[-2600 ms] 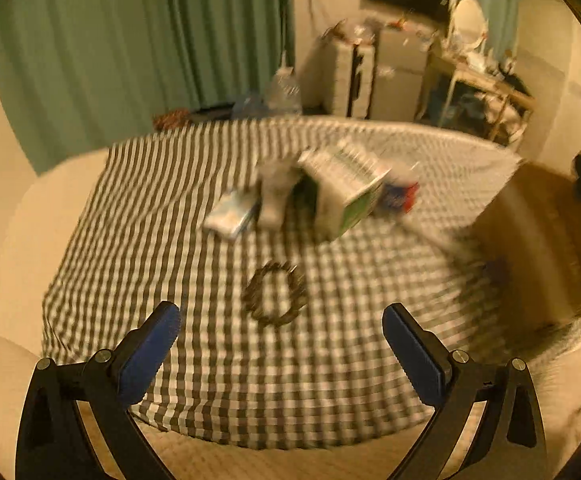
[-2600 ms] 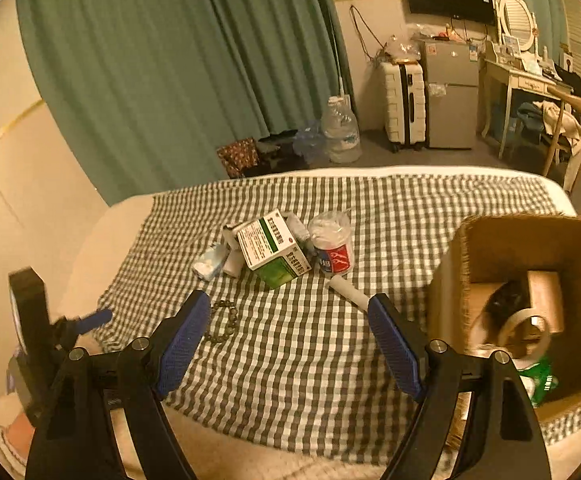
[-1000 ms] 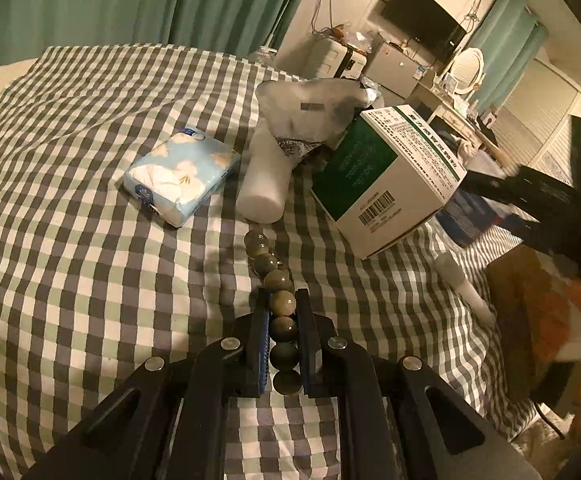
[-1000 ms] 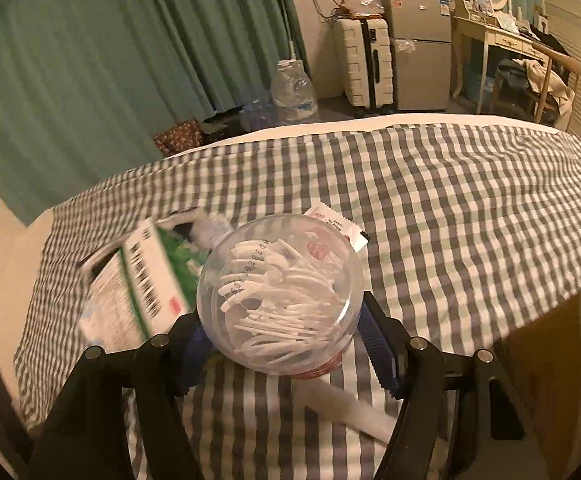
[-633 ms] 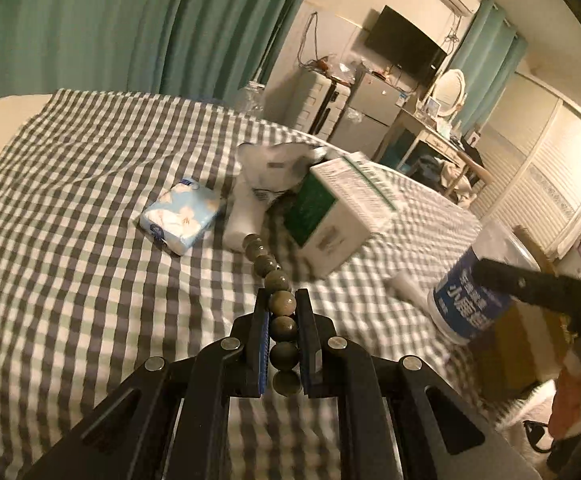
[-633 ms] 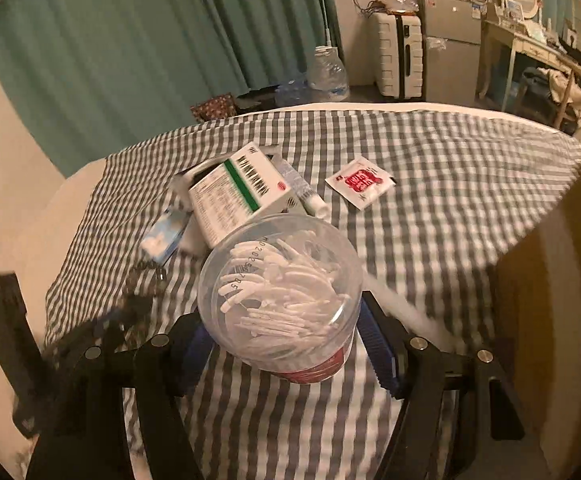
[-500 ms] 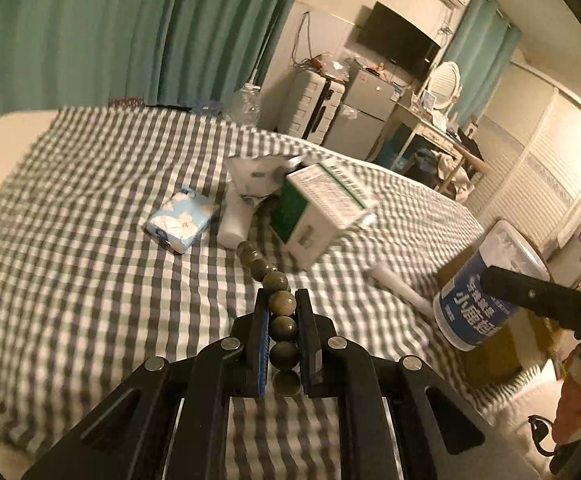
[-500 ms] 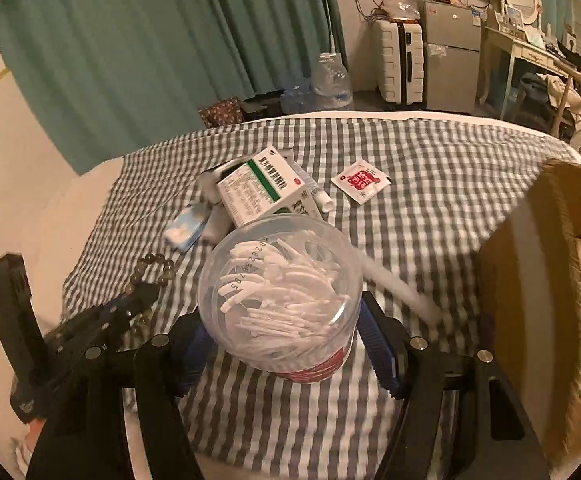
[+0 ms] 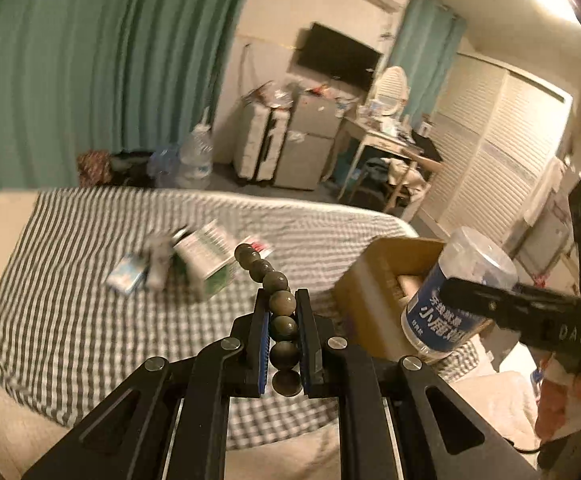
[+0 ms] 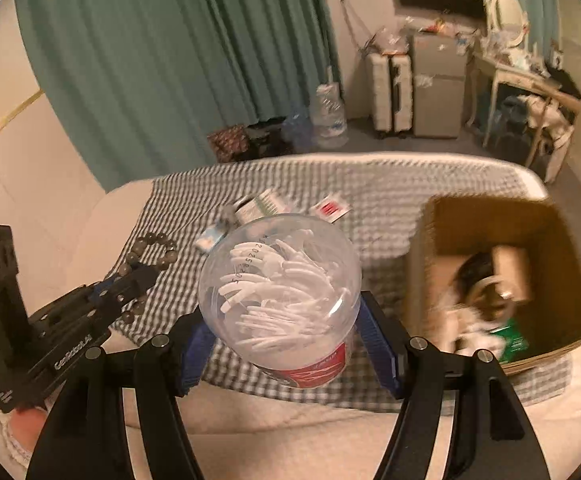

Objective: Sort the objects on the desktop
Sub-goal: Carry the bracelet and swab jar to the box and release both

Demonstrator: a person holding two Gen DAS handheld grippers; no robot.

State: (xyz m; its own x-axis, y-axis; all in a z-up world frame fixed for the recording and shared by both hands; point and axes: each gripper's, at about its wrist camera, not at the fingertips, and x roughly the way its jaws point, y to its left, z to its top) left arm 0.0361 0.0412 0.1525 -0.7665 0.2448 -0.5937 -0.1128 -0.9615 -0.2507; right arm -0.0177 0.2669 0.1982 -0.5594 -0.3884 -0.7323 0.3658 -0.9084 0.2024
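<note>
Dark bead bracelet (image 9: 281, 320) pinched between left fingers (image 9: 261, 334), tail sticking forward

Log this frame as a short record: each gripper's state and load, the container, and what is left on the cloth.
left gripper: shut on bead bracelet, lifted off the cloth
right gripper: shut on clear jar of white picks, lifted off the cloth
container: cardboard box, open top, already holding several items, a roll of tape among them
left on checked cloth: green and white carton, blue tissue pack, red sachet
image quality: motion blur in both views
</note>
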